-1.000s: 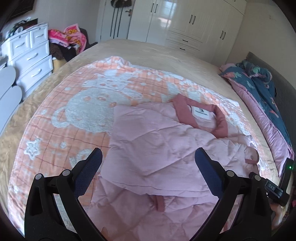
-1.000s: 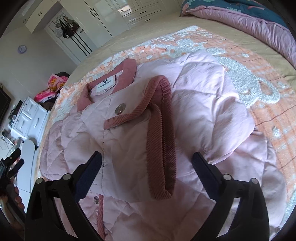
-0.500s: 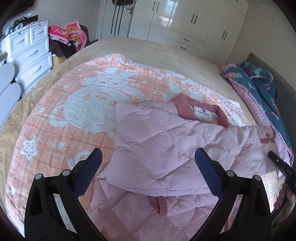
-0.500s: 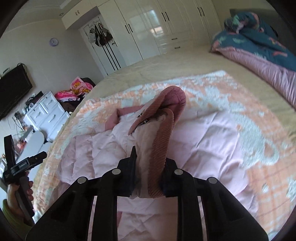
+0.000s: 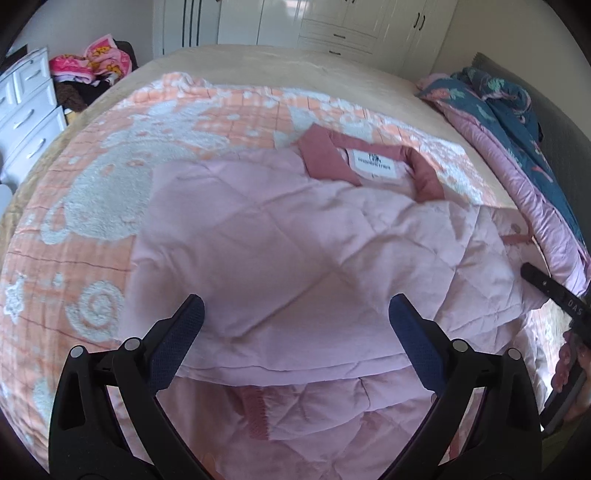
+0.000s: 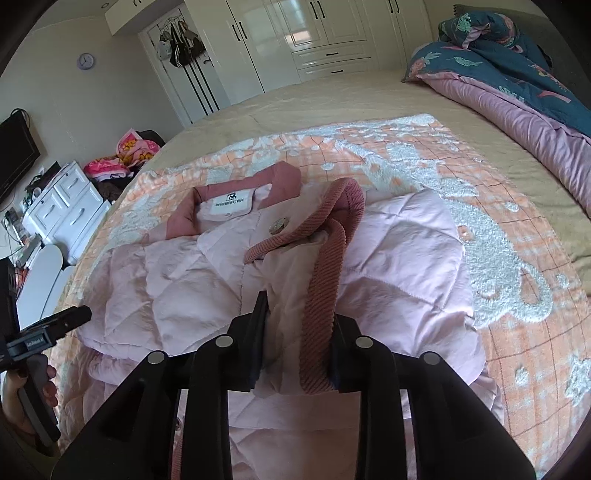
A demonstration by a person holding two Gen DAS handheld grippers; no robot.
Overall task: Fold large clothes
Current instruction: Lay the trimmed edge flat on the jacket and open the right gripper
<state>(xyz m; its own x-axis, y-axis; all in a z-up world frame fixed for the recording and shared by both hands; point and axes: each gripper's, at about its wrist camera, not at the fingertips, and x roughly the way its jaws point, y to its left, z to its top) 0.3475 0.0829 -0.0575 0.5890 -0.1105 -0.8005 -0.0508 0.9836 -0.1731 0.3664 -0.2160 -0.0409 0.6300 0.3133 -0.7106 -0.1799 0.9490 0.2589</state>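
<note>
A pale pink quilted jacket (image 5: 280, 251) with a dusty-rose collar (image 5: 325, 157) and white label lies on the bed. In the left wrist view my left gripper (image 5: 295, 321) is open and empty, hovering just above the jacket's folded body. In the right wrist view my right gripper (image 6: 299, 332) is shut on the jacket's rose ribbed cuff (image 6: 325, 280) and sleeve end, held over the jacket (image 6: 177, 280) front near a metal button (image 6: 277, 225). The right gripper also shows at the right edge of the left wrist view (image 5: 554, 291).
The jacket rests on an orange-and-white bear blanket (image 5: 96, 206) over a tan bedspread (image 6: 332, 107). A teal and mauve duvet (image 6: 517, 81) is bunched at the bed's right. White drawers (image 6: 62, 210), a clothes pile (image 5: 92, 66) and wardrobes (image 6: 314, 33) stand beyond.
My right gripper closed on the ribbed cuff, lifted it and now holds it lower over the jacket front. My left gripper moved closer over the jacket, still open.
</note>
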